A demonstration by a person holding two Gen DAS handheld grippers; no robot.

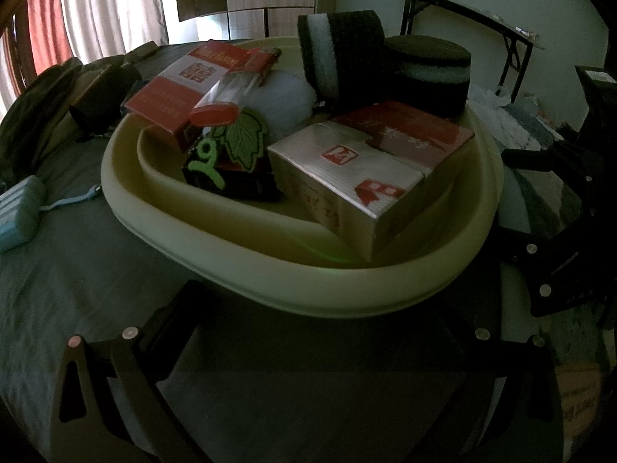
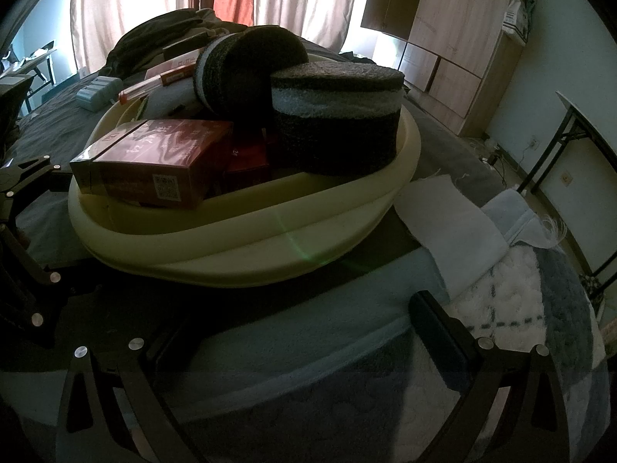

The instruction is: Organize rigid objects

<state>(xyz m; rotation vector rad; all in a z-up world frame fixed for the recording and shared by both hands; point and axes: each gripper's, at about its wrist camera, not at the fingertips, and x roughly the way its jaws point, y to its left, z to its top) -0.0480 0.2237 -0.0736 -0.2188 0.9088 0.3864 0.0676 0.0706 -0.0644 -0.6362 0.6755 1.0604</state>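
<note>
- The cream basin [image 1: 270, 270] stands on the bed [image 1: 77, 270], on its grey cover, and it is full of rigid things.
- In the near part of the basin, in the left wrist view, a gold and red box [image 1: 347, 189] lies on its side and leans over the rim.
- Behind it a red and white box [image 1: 185, 85] rests tilted, with a clear tube with an orange cap [image 1: 219, 104] across it.
- A green leaf tag [image 1: 245, 139] lies on a black packet [image 1: 231, 177] in the middle of the basin.
- Two round dark sponges sit at the far side: the standing sponge [image 2: 246, 69] is on its edge, and the flat sponge [image 2: 339, 119] lies on the rim and touches it.
- The left gripper [image 1: 308, 332] is low in front of the basin, level with the bed; its fingers [image 1: 173, 324] are spread wide and hold nothing.
- The right gripper [image 2: 304, 332] is also low, before another side of the basin; its fingers [image 2: 439, 332] are wide apart and empty, just short of the rim.
- In the right wrist view the left gripper shows at the left edge, beside the basin.
- A pale blue case [image 1: 19, 212] with a cord lies near the left edge of the bed.
- A white cloth [image 2: 443, 212] and a fluffy blanket [image 2: 520, 289] lie beside the basin at the bed's right edge.
- Curtains [image 2: 154, 0] hang behind the bed.
</note>
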